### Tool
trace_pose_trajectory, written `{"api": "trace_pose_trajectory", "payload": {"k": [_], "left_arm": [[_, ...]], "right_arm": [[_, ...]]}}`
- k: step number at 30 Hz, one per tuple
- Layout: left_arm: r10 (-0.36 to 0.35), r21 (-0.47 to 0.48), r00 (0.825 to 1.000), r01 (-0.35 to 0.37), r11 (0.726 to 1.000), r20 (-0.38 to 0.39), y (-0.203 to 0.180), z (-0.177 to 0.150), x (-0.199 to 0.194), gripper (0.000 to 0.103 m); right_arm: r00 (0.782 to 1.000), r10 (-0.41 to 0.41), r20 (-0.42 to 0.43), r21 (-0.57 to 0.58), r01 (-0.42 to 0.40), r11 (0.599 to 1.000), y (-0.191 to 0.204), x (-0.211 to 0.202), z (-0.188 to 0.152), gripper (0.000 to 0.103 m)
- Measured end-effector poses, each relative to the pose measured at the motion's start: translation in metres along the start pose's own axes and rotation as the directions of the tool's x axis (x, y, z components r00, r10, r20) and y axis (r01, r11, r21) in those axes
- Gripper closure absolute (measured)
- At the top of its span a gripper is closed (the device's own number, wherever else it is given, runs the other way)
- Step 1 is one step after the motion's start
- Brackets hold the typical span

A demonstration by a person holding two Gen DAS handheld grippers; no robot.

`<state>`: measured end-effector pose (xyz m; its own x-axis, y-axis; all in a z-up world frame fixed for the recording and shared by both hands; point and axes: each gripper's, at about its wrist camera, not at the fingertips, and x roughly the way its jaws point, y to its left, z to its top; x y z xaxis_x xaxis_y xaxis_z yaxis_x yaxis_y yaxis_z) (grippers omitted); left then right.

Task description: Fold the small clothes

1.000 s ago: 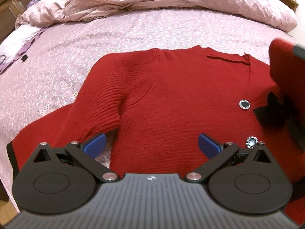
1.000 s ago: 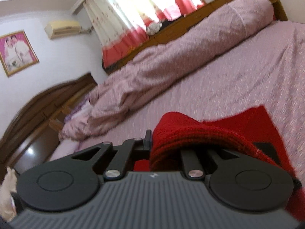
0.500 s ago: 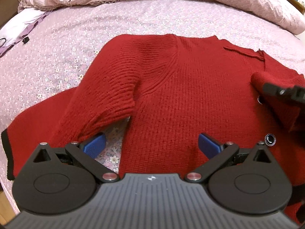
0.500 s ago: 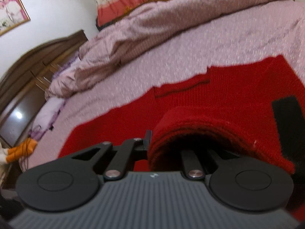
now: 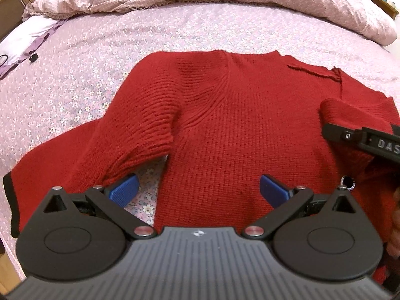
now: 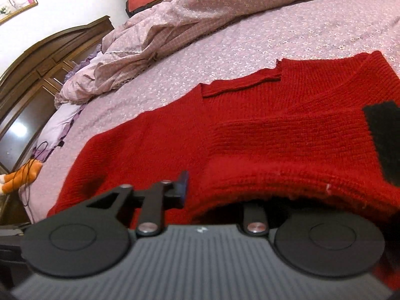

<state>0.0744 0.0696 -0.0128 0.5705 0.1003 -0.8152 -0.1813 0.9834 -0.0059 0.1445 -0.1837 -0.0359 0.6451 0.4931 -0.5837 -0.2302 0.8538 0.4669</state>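
Since one second ago, the right gripper [image 6: 197, 192] has carried the right sleeve [image 6: 287, 155] down from mid-air onto the sweater [image 5: 237, 130] front.

Left wrist view: the left gripper [image 5: 198, 190] hovers at the sweater's lower hem, jaws spread wide, holding nothing. The sweater lies flat on the bedspread [image 5: 87, 62], its left sleeve [image 5: 140, 135] bunched beside the body. At the sweater's right edge the right gripper [image 5: 362, 137] pinches the folded sleeve, a detail its own camera hides. Right wrist view: knit drapes over the right finger, so jaw closure cannot be confirmed here; this view alone shows the black cuff [image 6: 382, 140] lying across the chest. Risk: if released before the sleeve lies flat, the thick knit may spring back and undo the fold.
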Motion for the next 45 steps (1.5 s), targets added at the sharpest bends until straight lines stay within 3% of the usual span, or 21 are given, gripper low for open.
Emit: {"api": "trace_pose_trajectory", "payload": {"k": [3,13,22,28,38,45], "left_arm": [[-0.004,0.007,1.000,0.004,1.000,0.012,-0.003,0.001,-0.006,0.000],[-0.037,0.087,0.997,0.031,0.996,0.069,-0.030,0.011,-0.026,0.000],[-0.111,0.246,0.988,0.082,0.966,0.109,-0.085,0.020,-0.043,0.000],[-0.147,0.370,0.984,0.099,0.924,0.103,-0.132,0.014,-0.044,0.000],[-0.127,0.595,0.982,0.021,0.803,0.137,-0.197,-0.005,-0.023,0.000],[-0.132,0.634,0.975,-0.012,0.773,0.179,-0.221,-0.002,-0.002,0.000]], "right_arm": [[1.000,0.013,-0.014,0.000,-0.013,1.000,0.006,-0.011,-0.002,0.043],[0.997,0.011,-0.074,0.003,-0.011,1.000,0.003,-0.066,-0.007,0.042],[0.994,-0.110,-0.021,0.008,0.110,0.994,-0.029,-0.117,-0.008,0.042],[0.982,-0.190,0.008,0.005,0.190,0.982,-0.052,-0.135,-0.009,0.042],[0.977,-0.213,0.018,0.106,0.210,0.972,-0.085,-0.139,-0.017,0.042],[0.971,-0.234,0.035,0.150,0.227,0.962,-0.101,-0.146,-0.020,0.042]]}}
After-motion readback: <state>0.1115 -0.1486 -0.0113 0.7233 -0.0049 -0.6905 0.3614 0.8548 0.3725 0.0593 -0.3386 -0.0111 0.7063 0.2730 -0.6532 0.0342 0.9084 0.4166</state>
